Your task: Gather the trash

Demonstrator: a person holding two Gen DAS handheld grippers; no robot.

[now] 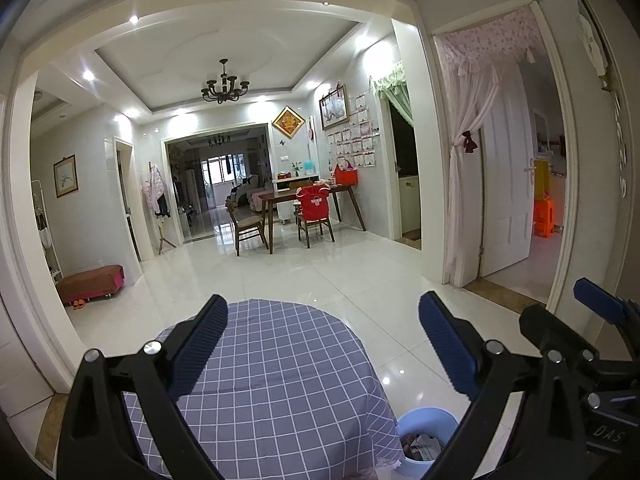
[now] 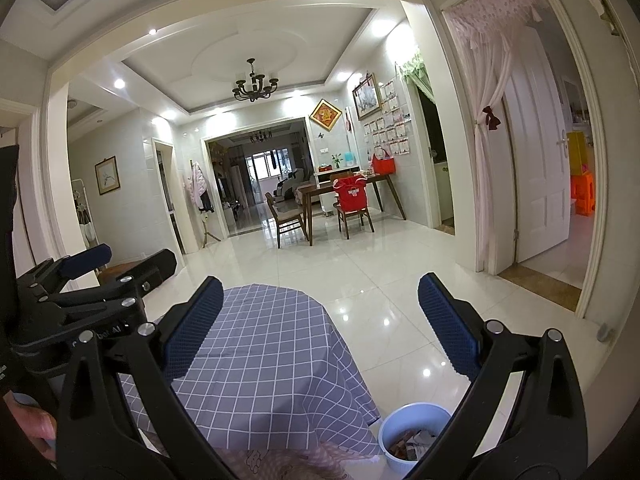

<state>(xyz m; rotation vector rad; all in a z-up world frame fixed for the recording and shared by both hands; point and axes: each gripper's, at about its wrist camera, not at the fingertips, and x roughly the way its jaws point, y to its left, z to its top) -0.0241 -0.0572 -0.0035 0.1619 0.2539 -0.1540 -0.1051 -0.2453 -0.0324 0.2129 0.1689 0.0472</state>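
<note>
Two pairs of tongs hang side by side above a round table [image 1: 280, 380] draped in a grey-blue checked cloth, and both are released, jaws spread wide with nothing between them. The left tongs [image 1: 324, 344] and right tongs [image 2: 320, 320] point level toward the far dining room rather than down at anything, which reads as a resting pose, not a reach. No scrap is visible on the bare stretch of cloth between the fingers. The trash [image 2: 412, 446], crumpled paper and wrappers, sits inside a pale blue bin [image 2: 416, 412] on the tiled floor just beside the table's right edge, placed close so a drop from the tabletop is short. Judging by the filled bin and clear cloth, the collecting looks finished or nearly so; a thumb [image 2: 36, 424] grips the right handle
</note>
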